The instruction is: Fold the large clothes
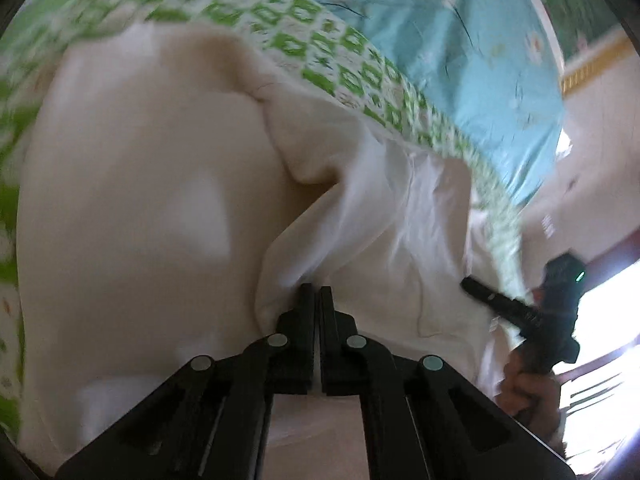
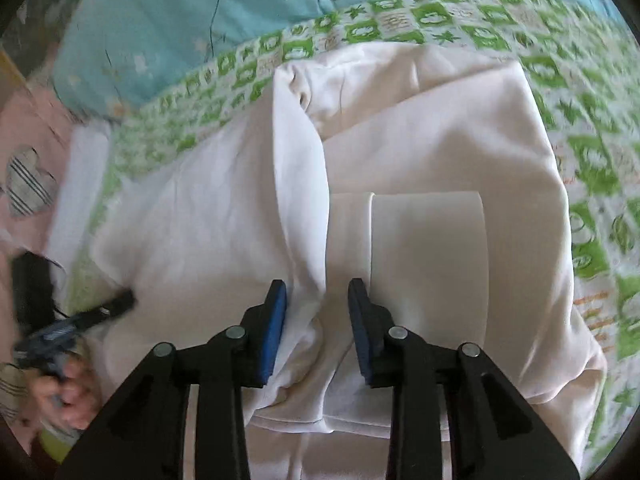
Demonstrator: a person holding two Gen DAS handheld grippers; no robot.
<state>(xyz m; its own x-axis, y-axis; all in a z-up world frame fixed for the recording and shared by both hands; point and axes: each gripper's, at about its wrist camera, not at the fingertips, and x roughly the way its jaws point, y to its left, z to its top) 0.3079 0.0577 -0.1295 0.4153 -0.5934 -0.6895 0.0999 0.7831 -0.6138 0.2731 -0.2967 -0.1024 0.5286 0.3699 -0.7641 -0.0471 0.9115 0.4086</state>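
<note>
The left gripper (image 1: 316, 292) is pressed together on a pinched ridge of the white garment (image 1: 132, 200), with cloth fanning out from its tips. The right gripper (image 2: 317, 292) stands spread, its blue pads (image 2: 274, 332) on either side of a raised fold of the same garment; the left-hand pad seems to brush the cloth, but nothing is clamped.

The garment lies across the green-checked sheet (image 2: 592, 168), partly folded: one side is already laid over the middle, and what looks like a cuffed sleeve (image 2: 428, 248) rests flat on the garment just beyond the right gripper. Beyond the garment's far edge lies a blue quilt (image 2: 160, 20).

This looks like the middle of the fold: one edge gripped, the other about to be taken. The next move seems to call for the right gripper to close on the ridge between its pads, then for both to lift and carry the cloth over together, keeping it taut so the layers underneath do not bunch.
</note>
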